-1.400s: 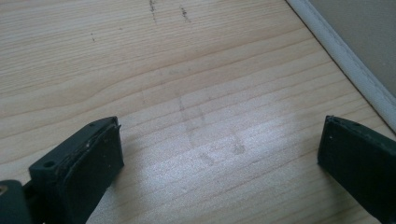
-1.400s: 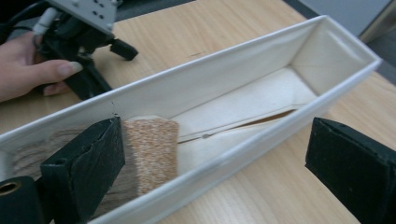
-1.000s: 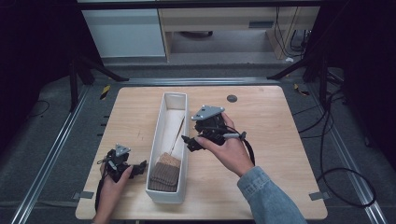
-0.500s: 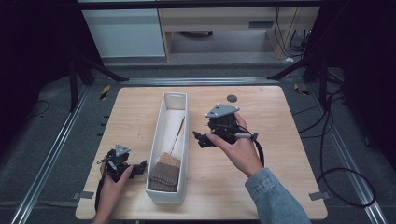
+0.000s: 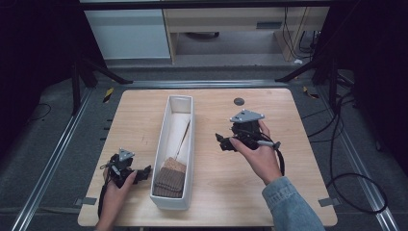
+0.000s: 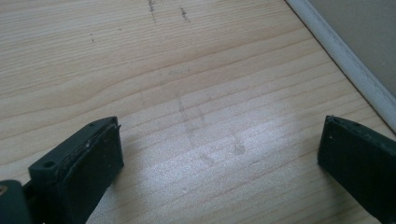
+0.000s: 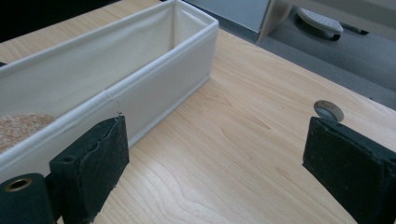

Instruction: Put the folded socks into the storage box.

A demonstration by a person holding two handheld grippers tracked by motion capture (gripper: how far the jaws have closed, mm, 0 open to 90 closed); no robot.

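Observation:
A long white fabric bin (image 5: 160,144) lies lengthwise in the middle of the wooden table (image 5: 288,192). Folded brown knitted cloth (image 5: 170,177) rests in its near end. My left gripper (image 5: 143,172) sits low at the table's near left, open, its jaws pointing at the bin's left wall (image 6: 355,70) with bare wood between them. My right gripper (image 5: 222,141) is held above the table right of the bin, open and empty. In the right gripper view the bin (image 7: 154,88) lies ahead on the left, with the brown cloth (image 7: 21,128) inside.
A small round grey disc (image 5: 238,101) is set in the table near the far edge, also seen as the disc (image 7: 328,111) by my right jaw. Metal rails and cables run around the table. A white cabinet (image 5: 130,33) stands beyond.
My right gripper has moved to the right and slightly toward the person, away from the bin. The left gripper has stayed put.

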